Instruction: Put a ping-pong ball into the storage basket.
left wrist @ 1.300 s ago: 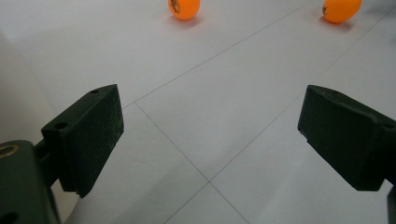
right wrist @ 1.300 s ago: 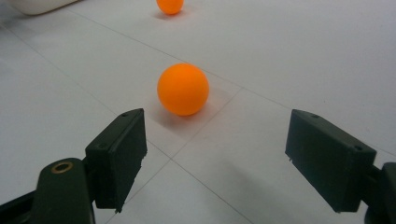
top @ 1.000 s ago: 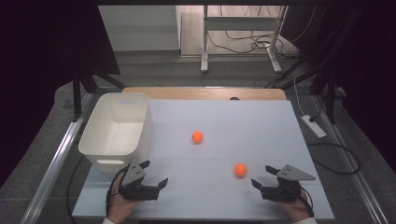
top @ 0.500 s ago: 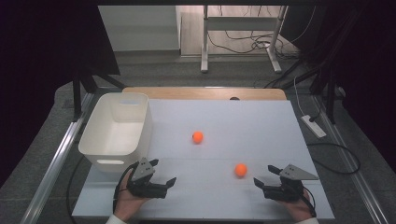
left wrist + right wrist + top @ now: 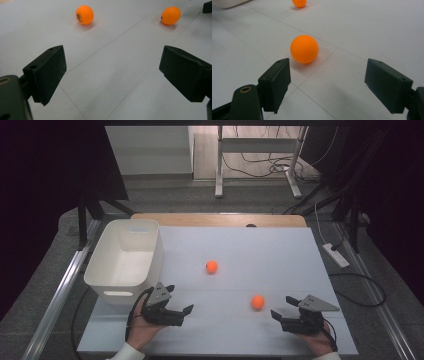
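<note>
Both grippers are parked low at the near edge of the white table top (image 5: 280, 250), and neither has anything in it. Left gripper (image 5: 181, 305) sits just off the front corner of the white plastic bin (image 5: 97, 270), jaws spread wide and pointing out across the table toward the right. From the left gripper view you can see bare white surface between its jaws, with both orange ping-pong balls well out ahead.

Right gripper (image 5: 280, 313) is over at the near right, jaws also wide open and empty. It's pointed left and slightly away from the person, at the nearer ball (image 5: 257, 302), which sits on the table just ahead of its tips, not touching them. In the right gripper view that ball (image 5: 304, 49) is close in front, a bit toward the left jaw, resting near where two seam lines in the table cross.

Second ball, the farther ball (image 5: 212, 266), is around mid-table, well apart from both grippers and a little way right of the bin. It has small dark print on it in the left gripper view (image 5: 84, 15). Bin looks empty inside from above.
</note>
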Available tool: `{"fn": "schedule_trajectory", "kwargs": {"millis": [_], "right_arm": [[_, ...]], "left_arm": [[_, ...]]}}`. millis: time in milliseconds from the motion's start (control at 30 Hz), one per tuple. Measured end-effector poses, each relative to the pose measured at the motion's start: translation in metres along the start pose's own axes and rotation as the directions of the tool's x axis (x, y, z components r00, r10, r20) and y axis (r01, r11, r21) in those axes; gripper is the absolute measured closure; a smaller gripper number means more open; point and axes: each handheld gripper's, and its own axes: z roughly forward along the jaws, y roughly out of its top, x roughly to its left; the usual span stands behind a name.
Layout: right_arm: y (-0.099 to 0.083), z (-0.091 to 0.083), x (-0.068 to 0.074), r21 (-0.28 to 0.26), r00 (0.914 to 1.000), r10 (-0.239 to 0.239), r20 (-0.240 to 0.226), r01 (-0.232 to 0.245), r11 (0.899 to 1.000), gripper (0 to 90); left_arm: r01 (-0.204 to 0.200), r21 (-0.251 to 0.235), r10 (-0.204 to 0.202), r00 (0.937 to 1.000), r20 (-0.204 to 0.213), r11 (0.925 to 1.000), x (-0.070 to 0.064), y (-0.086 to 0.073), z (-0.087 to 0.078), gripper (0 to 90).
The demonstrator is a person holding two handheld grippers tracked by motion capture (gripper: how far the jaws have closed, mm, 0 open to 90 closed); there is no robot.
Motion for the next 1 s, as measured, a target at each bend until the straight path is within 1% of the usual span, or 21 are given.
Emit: {"fn": "schedule_trajectory", "kwargs": {"millis": [200,400,633,767,967,1000], "right_arm": [[0.0,0.001,0.0,0.001,1.0,-0.003,0.002,0.003,1.0,20.8],[0.0,0.001,0.001,-0.001,1.0,-0.001,0.003,0.001,1.0,20.8],[0.0,0.0,0.0,0.001,1.0,-0.004,0.005,0.004,1.0,20.8],[0.0,-0.001,0.0,0.001,1.0,-0.003,0.006,0.003,1.0,20.8],[0.0,-0.001,0.001,0.001,1.0,-0.008,0.004,0.008,1.0,20.8],[0.0,-0.001,0.001,0.0,1.0,-0.005,0.003,0.005,1.0,20.8]], "left_arm": [[-0.009,0.003,0.009,0.9999,0.006,1.0,-0.002,0.005,0.003,8.1],[0.001,0.018,-0.001,1.0,0.002,0.9998,-0.001,0.008,0.007,8.2],[0.009,0.051,-0.009,0.9999,-0.01,0.9986,0.001,0.013,0.016,8.4],[0.015,0.054,-0.015,0.9999,-0.009,0.9984,0.001,0.018,0.02,8.5],[0.005,0.066,-0.005,1.0,-0.006,0.9978,-0.001,0.026,0.029,8.6],[0.009,0.07,-0.008,0.9999,-0.006,0.9975,-0.001,0.027,0.03,8.8]]}}
